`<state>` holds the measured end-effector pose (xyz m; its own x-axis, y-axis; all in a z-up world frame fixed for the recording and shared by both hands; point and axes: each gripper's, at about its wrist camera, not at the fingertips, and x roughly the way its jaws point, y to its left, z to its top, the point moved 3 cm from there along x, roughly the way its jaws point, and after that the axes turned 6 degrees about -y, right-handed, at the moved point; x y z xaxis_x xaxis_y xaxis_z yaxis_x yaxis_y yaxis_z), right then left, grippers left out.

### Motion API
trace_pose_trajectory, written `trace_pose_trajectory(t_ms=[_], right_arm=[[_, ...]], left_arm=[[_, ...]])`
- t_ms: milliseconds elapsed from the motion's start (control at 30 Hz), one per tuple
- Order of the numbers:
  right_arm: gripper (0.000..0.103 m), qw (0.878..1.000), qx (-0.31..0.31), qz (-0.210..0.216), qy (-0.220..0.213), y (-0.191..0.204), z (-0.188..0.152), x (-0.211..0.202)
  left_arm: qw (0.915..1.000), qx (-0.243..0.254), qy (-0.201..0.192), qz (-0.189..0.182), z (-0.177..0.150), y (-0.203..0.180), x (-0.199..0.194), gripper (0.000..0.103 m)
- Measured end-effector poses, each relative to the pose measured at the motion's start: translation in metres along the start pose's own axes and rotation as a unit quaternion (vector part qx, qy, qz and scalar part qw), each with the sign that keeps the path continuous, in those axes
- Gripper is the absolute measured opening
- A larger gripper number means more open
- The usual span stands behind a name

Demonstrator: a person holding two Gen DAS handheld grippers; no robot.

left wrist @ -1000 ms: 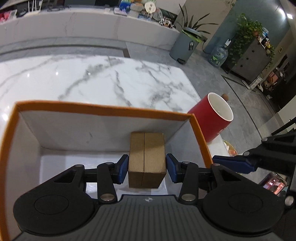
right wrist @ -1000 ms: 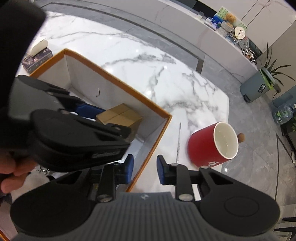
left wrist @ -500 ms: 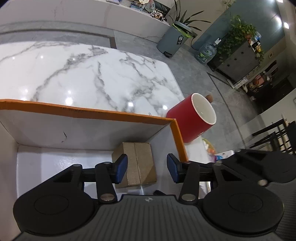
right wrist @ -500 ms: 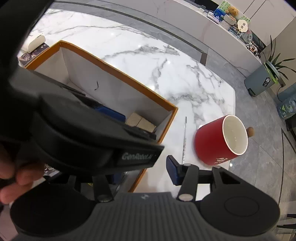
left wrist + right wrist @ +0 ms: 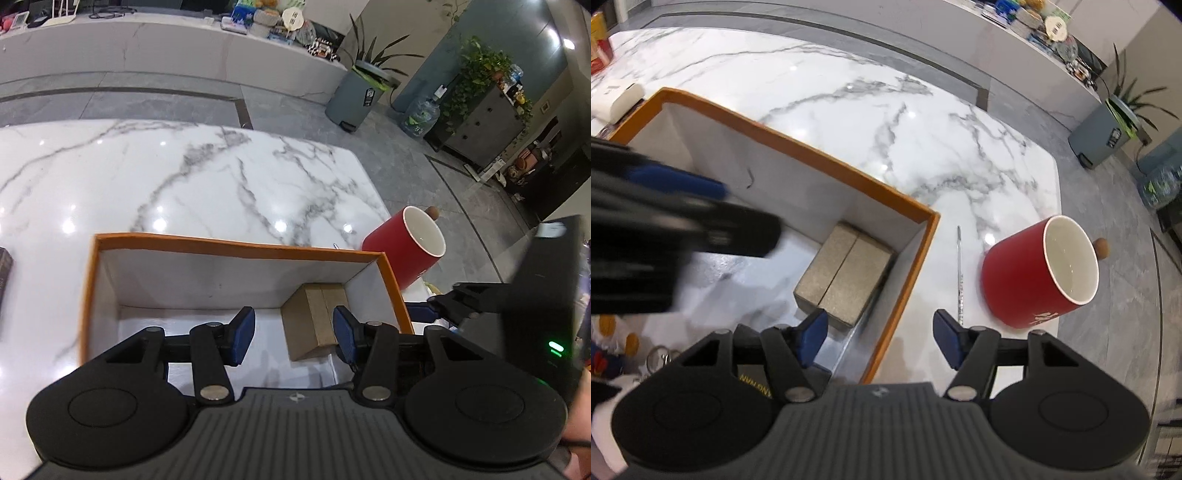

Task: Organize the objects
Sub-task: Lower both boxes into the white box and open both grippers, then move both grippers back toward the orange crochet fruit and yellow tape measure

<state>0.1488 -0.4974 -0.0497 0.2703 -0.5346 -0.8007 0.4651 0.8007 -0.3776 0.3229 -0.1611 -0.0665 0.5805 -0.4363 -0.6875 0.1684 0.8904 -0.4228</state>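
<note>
A small brown cardboard box (image 5: 314,319) lies in the far right corner of an orange-rimmed white box (image 5: 236,247) on the marble table. It also shows in the right wrist view (image 5: 842,277), inside the orange-rimmed box (image 5: 908,258). My left gripper (image 5: 293,338) is open and empty above the box, apart from the cardboard box. My right gripper (image 5: 879,338) is open and empty above the box's right wall. A red mug (image 5: 1039,271) with a white inside stands right of the box, also in the left wrist view (image 5: 404,254).
A thin metal rod (image 5: 959,273) lies on the marble between the box and the mug. A white item (image 5: 615,99) lies at the far left. The table edge (image 5: 1058,221) runs just beyond the mug. Keys and small items (image 5: 657,360) lie near the front left.
My left gripper has let go of the cardboard box, opened and pulled back up and left. My right gripper has opened wider and shifted over the box's right wall.
</note>
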Motion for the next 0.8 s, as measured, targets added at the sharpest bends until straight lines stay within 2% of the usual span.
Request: trace_pose_trajectory(t_ms=[200, 367, 567, 800], right_arm=[[0.064, 1.0, 0.0, -0.013, 0.013, 0.005, -0.001, 0.001], [0.064, 1.0, 0.001, -0.021, 0.006, 0.01, -0.001, -0.021], [0.064, 0.999, -0.002, -0.027, -0.041, 0.027, 0.004, -0.066], [0.059, 0.994, -0.002, 0.025, -0.102, 0.078, 0.02, -0.119]], left_arm=[[0.9995, 0.027, -0.015, -0.003, 0.001, 0.002, -0.029, 0.054], [0.9978, 0.059, -0.029, -0.002, -0.001, 0.006, -0.058, 0.054], [0.9951, 0.081, -0.055, 0.011, -0.011, 0.021, -0.098, 0.054], [0.9907, 0.104, -0.08, 0.037, -0.019, 0.053, -0.152, 0.054]])
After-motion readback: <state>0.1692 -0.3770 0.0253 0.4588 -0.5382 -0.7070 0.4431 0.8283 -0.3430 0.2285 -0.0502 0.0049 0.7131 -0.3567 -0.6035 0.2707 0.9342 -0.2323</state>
